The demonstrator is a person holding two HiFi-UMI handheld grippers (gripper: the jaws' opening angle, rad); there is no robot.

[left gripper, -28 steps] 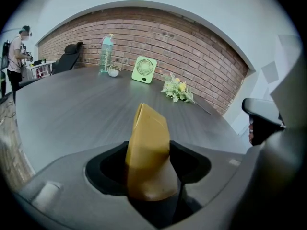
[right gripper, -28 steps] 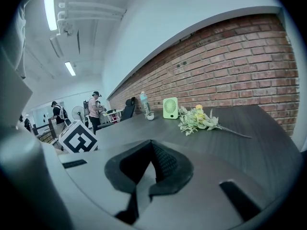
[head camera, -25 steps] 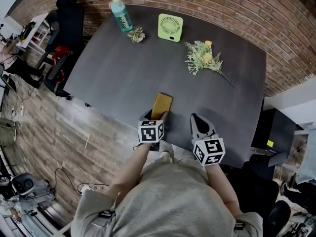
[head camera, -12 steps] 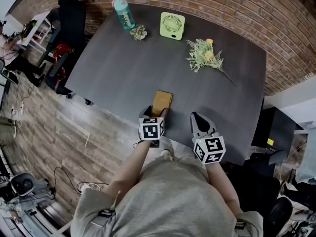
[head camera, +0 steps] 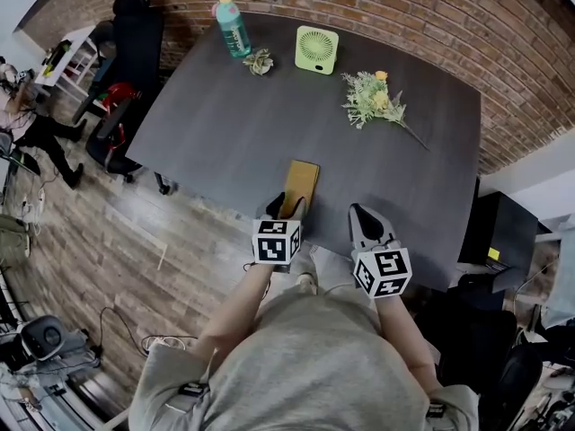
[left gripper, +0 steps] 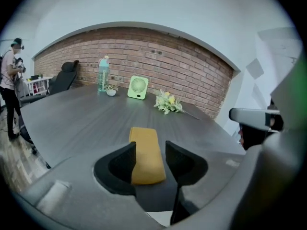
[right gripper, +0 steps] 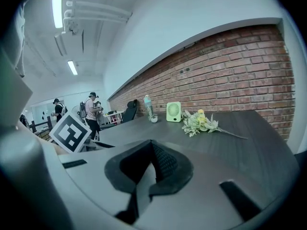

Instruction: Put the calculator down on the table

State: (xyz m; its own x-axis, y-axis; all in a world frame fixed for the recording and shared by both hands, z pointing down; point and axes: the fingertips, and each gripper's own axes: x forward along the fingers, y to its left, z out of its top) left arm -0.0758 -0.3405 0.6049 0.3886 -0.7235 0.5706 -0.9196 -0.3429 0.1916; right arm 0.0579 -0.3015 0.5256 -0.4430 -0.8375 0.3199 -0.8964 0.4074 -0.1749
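The mustard-yellow calculator (head camera: 300, 187) lies flat on the dark table (head camera: 225, 124), long side running away from the table's near edge and its near end close to that edge; judged from this, the put-down is done. The left gripper (head camera: 287, 207) hangs over the table's near edge with its jaws apart. They have just been closing, and the calculator's near end shows between them with a gap on the right side, so nothing is gripped. The right gripper (head camera: 362, 215), also at the near edge, has its jaws together on nothing.

Risks:
- If the left jaws close further before they clear, they could catch the calculator and lift or skew it.
- A dragging jaw could pull it off the near edge.

The green fan (head camera: 317, 49), bottle (head camera: 233, 27) and flower sprig (head camera: 375, 101) stand towards the table's far edge, out of the way.
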